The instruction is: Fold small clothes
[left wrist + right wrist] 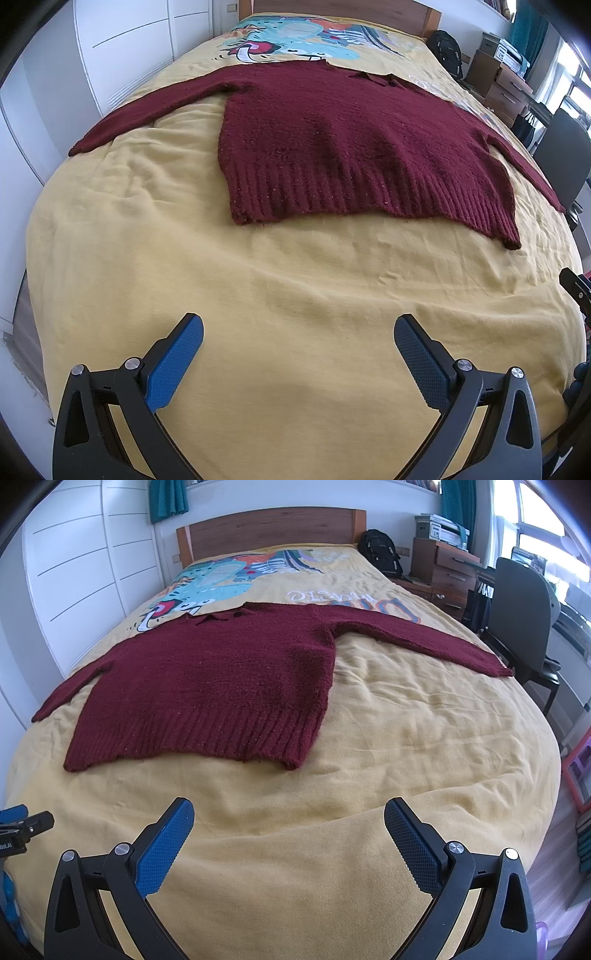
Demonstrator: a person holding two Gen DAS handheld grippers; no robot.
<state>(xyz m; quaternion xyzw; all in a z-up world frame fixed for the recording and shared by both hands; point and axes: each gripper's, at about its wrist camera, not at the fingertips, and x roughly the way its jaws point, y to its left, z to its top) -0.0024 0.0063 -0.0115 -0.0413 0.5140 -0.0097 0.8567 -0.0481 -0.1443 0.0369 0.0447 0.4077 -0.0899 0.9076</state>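
The fingers of the left gripper (298, 330) and the right gripper (289, 814) stood wide apart, holding nothing, above the yellow bedspread (295, 295). The maroon sweater (207, 686) lay flat on the bed ahead, sleeves spread, well apart from both.

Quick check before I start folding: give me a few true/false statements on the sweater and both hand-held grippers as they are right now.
1. The sweater lies flat with both sleeves spread out. True.
2. The left hand-held gripper is shut on the hem. False: it is open, over bare bedspread, short of the hem.
3. The right hand-held gripper is open and holds nothing. True.
4. The sweater is already folded in half. False: no fold has been made.
5. The sweater's collar points toward the headboard. True.
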